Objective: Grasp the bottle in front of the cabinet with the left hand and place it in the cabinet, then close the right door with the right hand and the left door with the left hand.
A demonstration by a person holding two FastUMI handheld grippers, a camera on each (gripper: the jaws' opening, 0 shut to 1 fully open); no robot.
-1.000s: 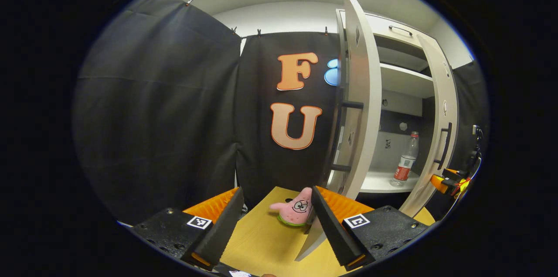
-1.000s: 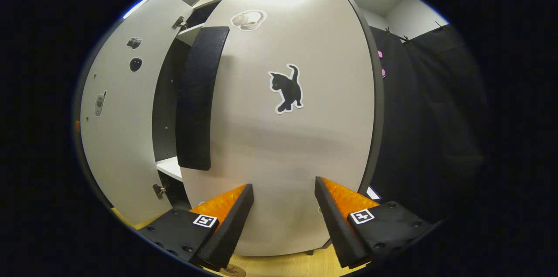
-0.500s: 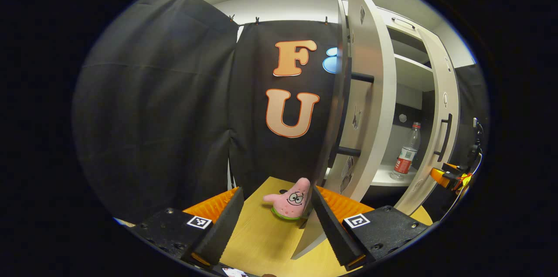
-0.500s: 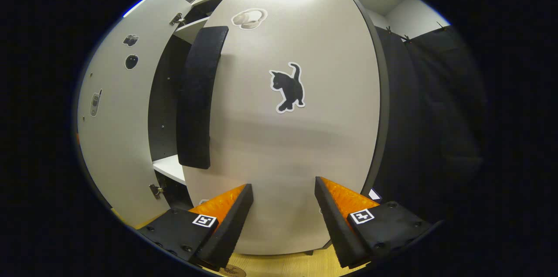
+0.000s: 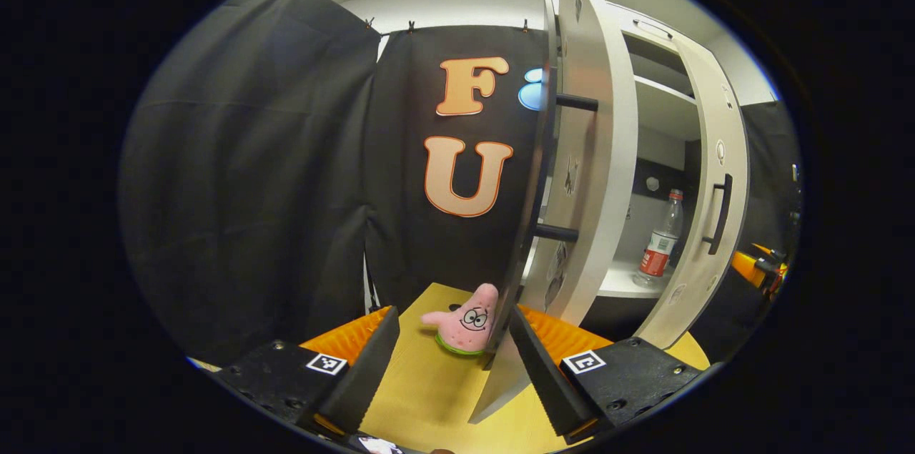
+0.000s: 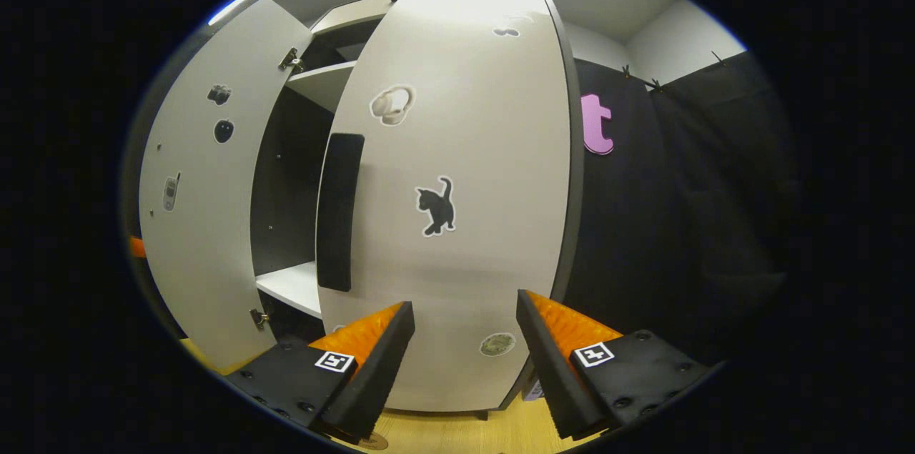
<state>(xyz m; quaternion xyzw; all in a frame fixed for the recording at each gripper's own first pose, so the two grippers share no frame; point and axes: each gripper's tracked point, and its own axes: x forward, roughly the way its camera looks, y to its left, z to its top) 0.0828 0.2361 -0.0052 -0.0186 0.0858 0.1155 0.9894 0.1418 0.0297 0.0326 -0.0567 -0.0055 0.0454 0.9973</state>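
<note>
Left gripper view: left gripper (image 5: pixel 452 361) at bottom centre, fingers spread apart, holding nothing. Beyond it, a pink star plush toy (image 5: pixel 465 322) on the yellow table (image 5: pixel 422 397). Right of centre, the left door (image 5: pixel 586 154) seen nearly edge-on, swung open. Further right, the bottle (image 5: pixel 658 243) standing upright on a cabinet shelf (image 5: pixel 615 282), beside the right door (image 5: pixel 715 182).

Right gripper view: right gripper (image 6: pixel 465 361) at bottom centre, fingers spread apart, empty, facing the right door's (image 6: pixel 465 189) front with 1 black cat sticker (image 6: pixel 436 207) at centre and a dark handle (image 6: pixel 337 211) left of it.
</note>
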